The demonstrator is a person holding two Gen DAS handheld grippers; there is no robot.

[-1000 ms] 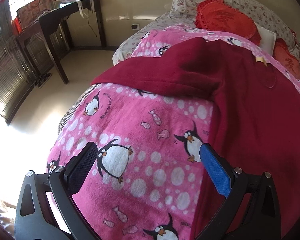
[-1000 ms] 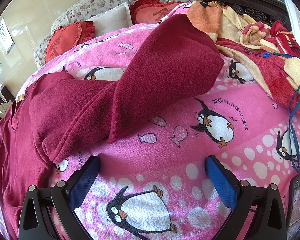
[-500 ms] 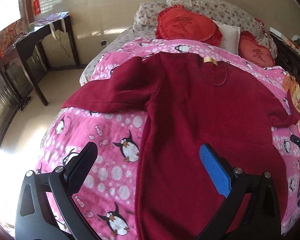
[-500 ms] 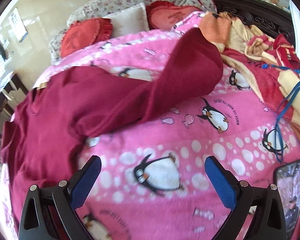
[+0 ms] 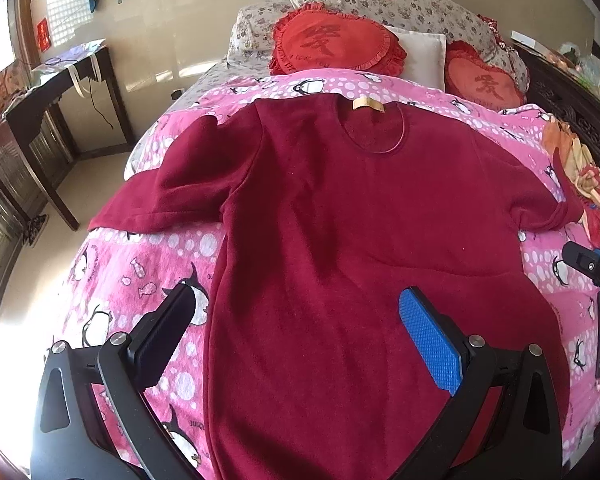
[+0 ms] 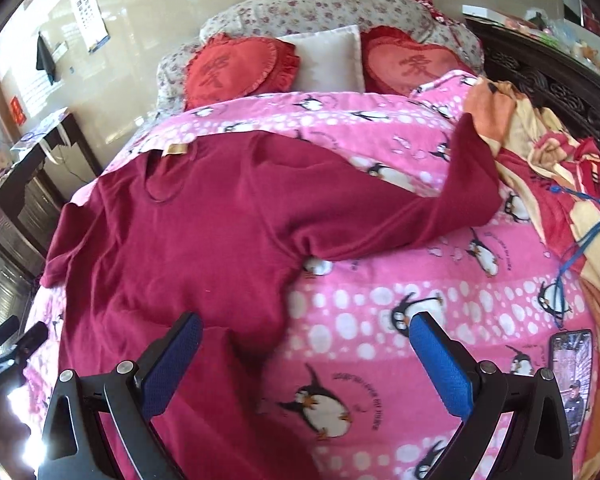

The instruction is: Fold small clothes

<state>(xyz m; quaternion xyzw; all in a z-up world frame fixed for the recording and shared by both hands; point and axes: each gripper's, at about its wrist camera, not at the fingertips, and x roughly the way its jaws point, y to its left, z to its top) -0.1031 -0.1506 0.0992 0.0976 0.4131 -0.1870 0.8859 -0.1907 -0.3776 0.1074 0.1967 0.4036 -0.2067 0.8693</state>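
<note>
A dark red long-sleeved fleece top lies spread flat on the pink penguin blanket, collar toward the pillows, tan label at the neck. Its left sleeve stretches toward the bed's left edge. Its other sleeve runs out to the right. My left gripper hovers open above the top's lower body, nothing between its fingers. My right gripper is open above the top's right hem edge and the blanket. The right gripper's tip shows at the left view's right edge.
Red heart cushions and floral pillows lie at the head. A crumpled orange-red blanket with a blue cord fills the right side. A phone rests on the blanket at right. A dark desk stands left of the bed.
Both grippers have pulled back and risen, so the whole top now shows. The left gripper swung right, from the left sleeve to over the body. Both stayed open.
</note>
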